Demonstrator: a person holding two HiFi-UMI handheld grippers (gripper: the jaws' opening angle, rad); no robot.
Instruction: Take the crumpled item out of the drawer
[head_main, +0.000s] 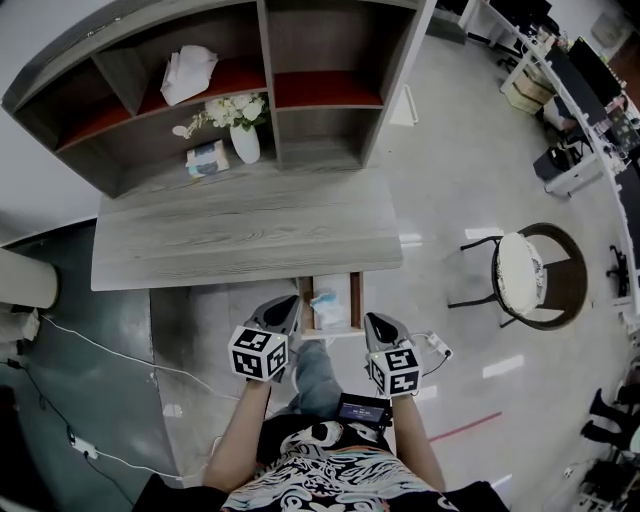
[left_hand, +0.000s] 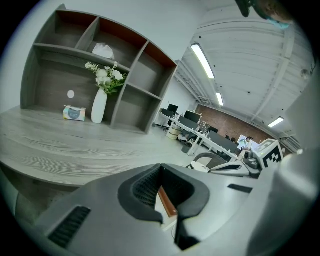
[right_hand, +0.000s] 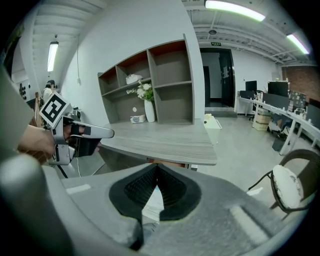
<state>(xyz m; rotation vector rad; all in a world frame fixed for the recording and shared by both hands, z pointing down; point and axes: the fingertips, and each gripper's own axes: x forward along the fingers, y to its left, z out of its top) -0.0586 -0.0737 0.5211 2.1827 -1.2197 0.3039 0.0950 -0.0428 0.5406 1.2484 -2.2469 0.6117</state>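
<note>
Small brown-sided wooden drawer (head_main: 355, 300), lower centre, stands open with the crumpled white item (head_main: 328, 308) inside. My left gripper (head_main: 290, 303) and right gripper (head_main: 373, 320) are clenched empty, so I judge the grasp is not yet made.

Both arms reach out in front, left forearm (head_main: 243, 432) and right forearm (head_main: 418, 442) bare and roughly parallel, one gripper per hand. The left gripper (head_main: 283, 308) and right gripper (head_main: 378, 325) sit side by side with a gap between them, both pointing forward away from the body, marker cubes up. In the left gripper view the jaws meet at the tips with nothing pinched between them. Same deal on the right: closed tip to tip, empty. The right gripper view catches the left hand (right_hand: 35, 142) wrapped round its handle.
</note>
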